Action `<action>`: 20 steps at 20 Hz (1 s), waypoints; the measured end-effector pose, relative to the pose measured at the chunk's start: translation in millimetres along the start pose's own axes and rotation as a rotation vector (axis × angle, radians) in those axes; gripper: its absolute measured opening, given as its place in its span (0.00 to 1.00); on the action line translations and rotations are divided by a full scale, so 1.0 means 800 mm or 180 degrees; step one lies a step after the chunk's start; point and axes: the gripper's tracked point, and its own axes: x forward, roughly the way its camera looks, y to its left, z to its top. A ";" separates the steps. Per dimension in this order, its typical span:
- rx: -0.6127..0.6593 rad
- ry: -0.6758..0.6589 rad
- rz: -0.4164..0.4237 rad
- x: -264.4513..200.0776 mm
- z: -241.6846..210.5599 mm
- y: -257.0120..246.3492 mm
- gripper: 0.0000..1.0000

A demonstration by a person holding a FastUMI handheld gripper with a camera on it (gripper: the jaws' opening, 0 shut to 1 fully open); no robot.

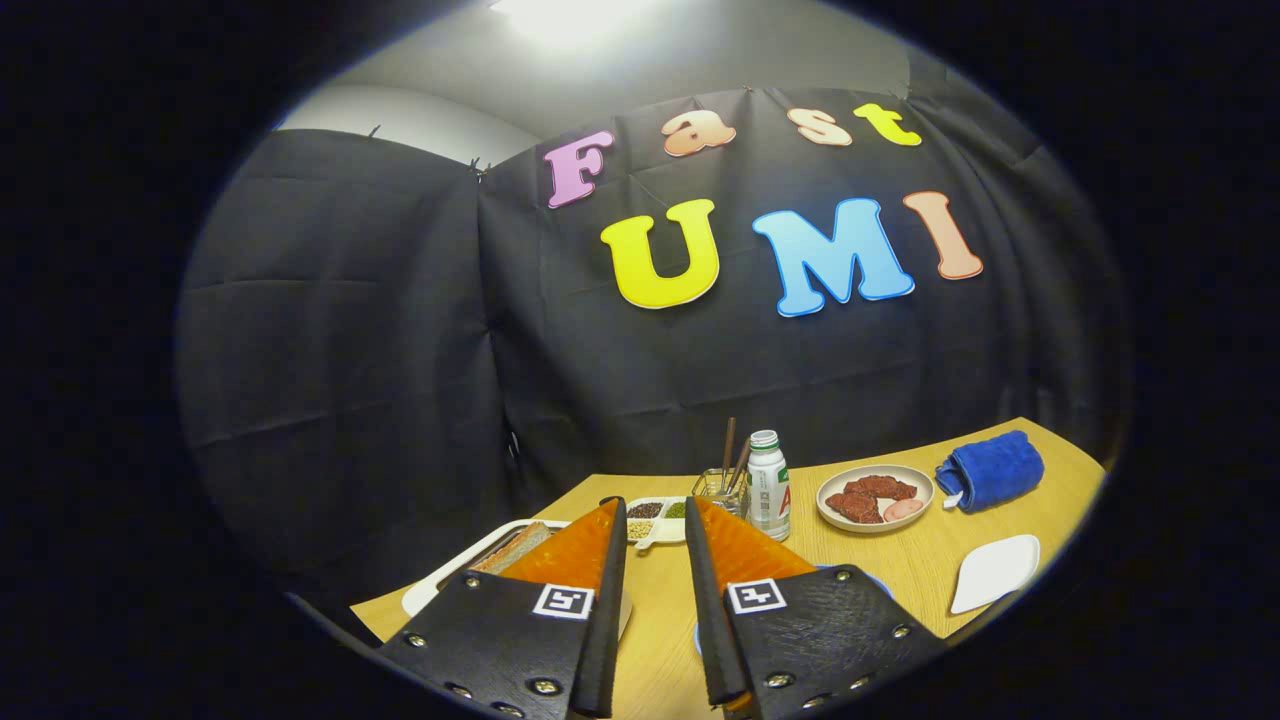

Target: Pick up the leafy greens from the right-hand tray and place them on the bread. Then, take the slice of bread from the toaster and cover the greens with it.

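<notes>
I count one slice of bread [512,546] on one white tray [440,585], one divided dish [655,520], one bottle [768,486], one glass holder [718,490], one plate of meat [875,497], one blue cloth [992,470], one small white dish [995,572]; my gripper [655,520] has two parted fingers.

bottle [768,485] – meat plate [874,497] – blue towel [992,470]

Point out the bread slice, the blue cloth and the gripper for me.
bread slice [512,547], gripper view, on its crust.
blue cloth [995,470], gripper view, on its rolled middle.
gripper [655,520], gripper view, open, midway between the fingertips.
</notes>
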 end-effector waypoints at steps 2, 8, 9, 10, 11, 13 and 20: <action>-0.0021 0.0024 0.0027 0.004 -0.014 0.025 0.35; -0.0270 0.0044 0.0148 0.013 -0.053 0.093 0.35; -0.0274 0.0065 0.0182 0.014 -0.060 0.105 0.35; -0.0289 0.0087 0.0197 0.013 -0.065 0.110 0.35; -0.0281 0.0081 0.0227 0.012 -0.067 0.118 0.35; -0.0304 0.0031 0.0234 0.011 -0.066 0.127 0.35; -0.0302 0.0068 0.0199 0.017 -0.087 0.148 0.35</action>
